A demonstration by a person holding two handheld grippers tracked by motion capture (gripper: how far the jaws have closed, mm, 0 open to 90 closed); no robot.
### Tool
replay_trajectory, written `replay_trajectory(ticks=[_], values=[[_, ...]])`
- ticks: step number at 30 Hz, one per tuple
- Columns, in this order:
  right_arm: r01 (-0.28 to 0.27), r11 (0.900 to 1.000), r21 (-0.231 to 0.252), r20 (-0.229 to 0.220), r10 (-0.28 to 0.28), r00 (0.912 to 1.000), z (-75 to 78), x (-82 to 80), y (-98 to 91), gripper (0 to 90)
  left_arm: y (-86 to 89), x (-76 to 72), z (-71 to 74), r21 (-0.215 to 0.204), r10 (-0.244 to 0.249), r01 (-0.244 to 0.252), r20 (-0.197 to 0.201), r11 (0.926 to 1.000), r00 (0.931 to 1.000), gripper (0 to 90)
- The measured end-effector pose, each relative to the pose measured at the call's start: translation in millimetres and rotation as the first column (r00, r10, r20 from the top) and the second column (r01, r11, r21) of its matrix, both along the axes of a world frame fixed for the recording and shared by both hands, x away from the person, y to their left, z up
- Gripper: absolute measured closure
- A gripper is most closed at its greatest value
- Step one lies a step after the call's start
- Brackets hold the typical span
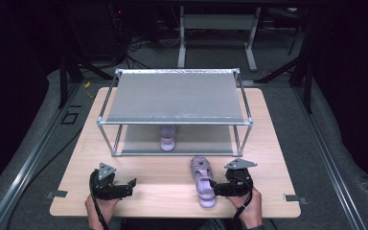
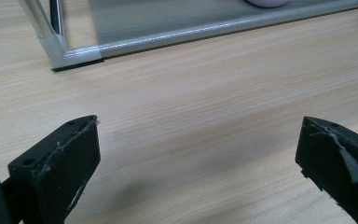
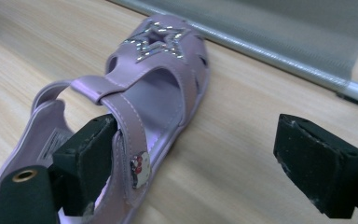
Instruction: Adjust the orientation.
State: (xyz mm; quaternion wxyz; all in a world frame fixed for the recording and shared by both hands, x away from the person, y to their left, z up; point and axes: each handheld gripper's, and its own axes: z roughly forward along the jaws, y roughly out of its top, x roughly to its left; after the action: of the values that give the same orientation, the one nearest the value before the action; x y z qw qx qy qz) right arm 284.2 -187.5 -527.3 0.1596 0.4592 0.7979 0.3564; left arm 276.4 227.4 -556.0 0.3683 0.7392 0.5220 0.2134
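While the right gripper (image 1: pixel 214 187) sat at the side of the lilac child's sandal with the studded star on its toe (image 1: pixel 202 180), near the front edge of the pale wooden table (image 1: pixel 172 191), its jaws stood apart around the shoe's edge. In the right gripper view one black pad (image 3: pixel 81 161) was tucked inside against the ankle strap, while the other (image 3: pixel 319 161) hung well clear over bare wood, so nothing was clamped yet. The left gripper (image 1: pixel 133 183) rested apart from the shoe, its jaws wide open over empty tabletop.

A matching lilac sandal (image 1: pixel 167 139) already lay on the lower shelf of the silver-framed rack with grey mesh shelves (image 1: pixel 172 98), so this one probably belonged beside it.

The risk lay in the bite. The pad was set to catch mostly the soft, glossy strap and side wall. If the jaws closed there, the strap could fold or slide, and the sandal might swing heel-down or drop when lifted. A tilted shoe could also knock the rack's low front rail on the way in.

A small cartoon cat charm with a red bow (image 3: pixel 137 170) sat on the strap. The printed patch (image 3: pixel 58 140) on the insole was too blurred to read.
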Motion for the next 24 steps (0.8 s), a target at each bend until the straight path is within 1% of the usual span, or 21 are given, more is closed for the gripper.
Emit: replay_trajectory(ticks=[1, 2, 3, 4, 5, 6, 8, 9, 10, 11, 12, 13, 14, 15, 17, 20, 21, 22, 23, 24], values=[[0.0, 1.0, 0.0, 0.0, 0.0, 1.0, 0.0, 0.0, 0.0, 14.1, 0.0, 0.0, 0.0, 0.0, 0.0, 0.0, 0.0, 1.0, 1.0, 0.0], [-0.001, 0.9999, -0.013, 0.002, 0.001, 1.0, 0.5, 3.2, -2.3, 14.0, 0.1, -0.3, -0.2, 0.002, -0.001, 0.001, -0.002, 1.0, 1.0, 0.0], [-0.002, 0.9999, -0.013, 0.006, 0.002, 1.0, 0.6, 4.9, -3.6, 14.0, 0.5, -0.4, -1.1, 0.002, -0.003, 0.003, -0.004, 1.0, 1.0, 0.0], [-0.013, 0.9999, -0.01, 0.0, 0.013, 0.9999, 0.8, 7.0, -5.5, 13.8, 0.7, -0.7, -1.3, 0.002, -0.003, 0.003, -0.001, 1.0, 1.0, 0.0], [-0.011, 0.9999, -0.009, 0.015, 0.011, 0.9998, 0.0, 8.6, -6.1, 13.8, 1.1, -1.0, -1.3, 0.001, -0.005, 0.005, 0.001, 1.0, 1.0, 0.0], [-0.009, 0.9998, -0.018, 0.021, 0.01, 0.9997, 0.1, 9.6, -7.0, 13.8, 1.4, -1.2, -1.3, -0.003, -0.004, 0.004, 0.002, 1.0, 1.0, 0.0], [-0.02, 0.9997, -0.013, 0.024, 0.02, 0.9995, -1.6, 12.8, -9.8, 13.5, 2.1, -1.6, -1.1, -0.002, -0.002, 0.002, 0.003, 1.0, 1.0, 0.0], [-0.025, 0.9996, -0.015, 0.019, 0.026, 0.9995, -2.0, 13.6, -11.4, 13.6, 2.5, -1.8, -1.1, -0.004, -0.001, 0.001, 0.003, 1.0, 1.0, 0.0], [-0.019, 0.9998, -0.009, 0.029, 0.019, 0.9994, -3.6, 14.5, -12.5, 13.2, 2.7, -2.1, -1.1, -0.003, -0.001, 0.001, 0.003, 1.0, 1.0, 0.0], [-0.03, 0.9996, 0.001, 0.029, 0.03, 0.9991, -4.3, 15.1, -14.5, 12.2, 2.8, -2.3, -1.1, -0.004, -0.001, 0.001, 0.004, 1.0, 1.0, 0.0], [-0.047, 0.9984, 0.031, 0.034, 0.046, 0.9984, -4.8, 14.8, -16.4, 11.7, 2.9, -2.5, -1.3, -0.004, -0.002, 0.002, 0.004, 1.0, 1.0, 0.0], [-0.068, 0.9964, 0.052, 0.043, 0.065, 0.9969, -5.0, 14.3, -18.1, 10.7, 3.0, -2.7, -1.4, -0.005, -0.003, 0.003, 0.005, 1.0, 1.0, 0.0], [-0.082, 0.9948, 0.06, 0.05, 0.079, 0.9956, -4.4, 13.0, -19.3, 10.5, 3.2, -2.9, -1.6, -0.005, -0.003, 0.003, 0.005, 1.0, 1.0, 0.0], [-0.083, 0.9943, 0.067, 0.057, 0.079, 0.9952, -3.2, 10.8, -20.0, 9.6, 3.4, -2.9, -1.9, -0.005, -0.003, 0.003, 0.004, 1.0, 1.0, 0.0], [-0.099, 0.9924, 0.072, 0.069, 0.094, 0.9932, -1.6, 6.7, -20.9, 7.0, 3.4, -3.3, -2.3, -0.005, -0.004, 0.004, 0.002, 1.0, 1.0, 0.0], [-0.109, 0.9917, 0.067, 0.077, 0.104, 0.9916, 0.5, 2.1, -20.9, 4.8, 3.4, -3.6, -2.9, -0.006, -0.006, 0.006, 0.005, 1.0, 1.0, 0.0], [-0.136, 0.9874, 0.081, 0.085, 0.129, 0.9879, 1.9, -2.8, -20.2, 1.8, 3.7, -4.1, -3.0, -0.008, -0.007, 0.007, 0.005, 0.9999, 1.0, 0.0], [-0.147, 0.9855, 0.085, 0.086, 0.14, 0.9865, 1.9, -5.2, -19.3, 0.5, 3.8, -4.5, -2.9, -0.009, -0.006, 0.006, 0.007, 0.9999, 1.0, 0.0], [-0.147, 0.9855, 0.085, 0.086, 0.14, 0.9865, 1.9, -5.2, -19.3, 0.5, 3.8, -4.5, -2.9, -0.009, -0.006, 0.006, 0.007, 0.9999, 1.0, 0.0], [-0.163, 0.9838, 0.075, 0.083, 0.156, 0.9842, 1.5, -11.0, -16.0, 0.0, 4.3, -5.0, -2.8, -0.009, -0.006, 0.006, 0.007, 0.9999, 1.0, 0.0]])
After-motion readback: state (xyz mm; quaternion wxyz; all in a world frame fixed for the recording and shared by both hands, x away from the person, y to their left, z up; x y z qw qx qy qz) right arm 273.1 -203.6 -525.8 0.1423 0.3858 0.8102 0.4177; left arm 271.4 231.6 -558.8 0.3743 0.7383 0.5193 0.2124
